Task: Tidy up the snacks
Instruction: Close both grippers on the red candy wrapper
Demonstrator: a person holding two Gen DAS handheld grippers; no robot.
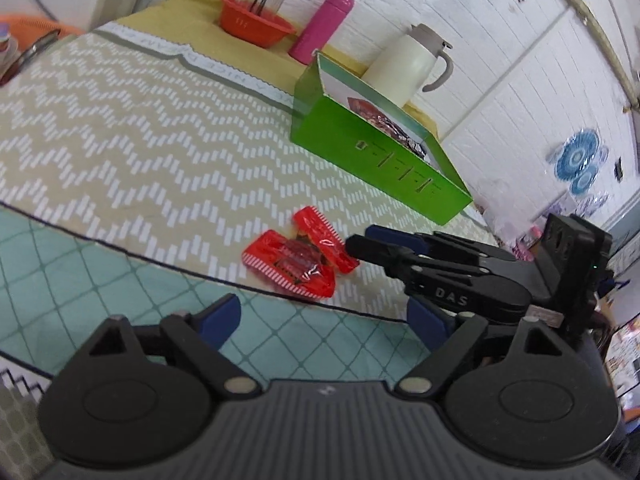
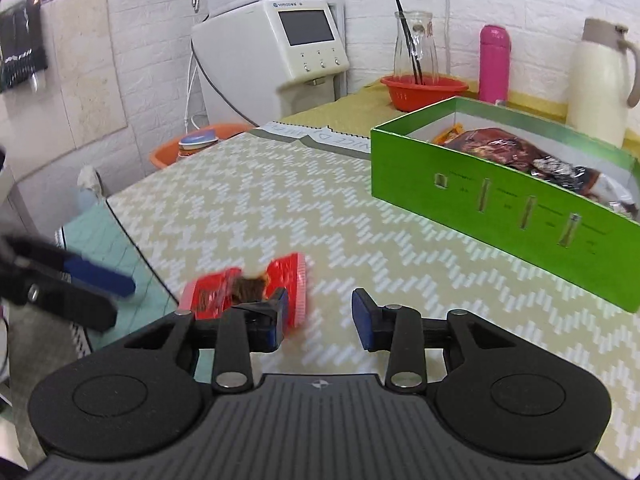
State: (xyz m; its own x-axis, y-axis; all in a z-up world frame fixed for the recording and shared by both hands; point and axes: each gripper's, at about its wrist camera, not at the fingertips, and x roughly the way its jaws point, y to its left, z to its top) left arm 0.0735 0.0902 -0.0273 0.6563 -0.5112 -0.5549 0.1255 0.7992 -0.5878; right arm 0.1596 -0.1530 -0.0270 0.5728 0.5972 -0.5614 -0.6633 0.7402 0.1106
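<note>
Two red snack packets (image 1: 300, 256) lie overlapped on the zigzag table mat; they also show in the right wrist view (image 2: 248, 292). A green box (image 1: 376, 152) with several dark snack packets inside stands behind them, also in the right wrist view (image 2: 504, 204). My left gripper (image 1: 324, 320) is open and empty, just in front of the packets. My right gripper (image 2: 320, 316) is open and empty, its left finger right beside the packets. It shows in the left wrist view (image 1: 360, 240) at the packets' right side. The left gripper shows in the right wrist view (image 2: 108, 296).
At the back stand a red bowl (image 1: 256, 26), a glass jar (image 2: 414, 44), a pink bottle (image 1: 322, 26) and a cream jug (image 1: 408, 66). A water dispenser (image 2: 272, 44) stands behind the table. A teal mat (image 1: 120, 276) lies by the near edge.
</note>
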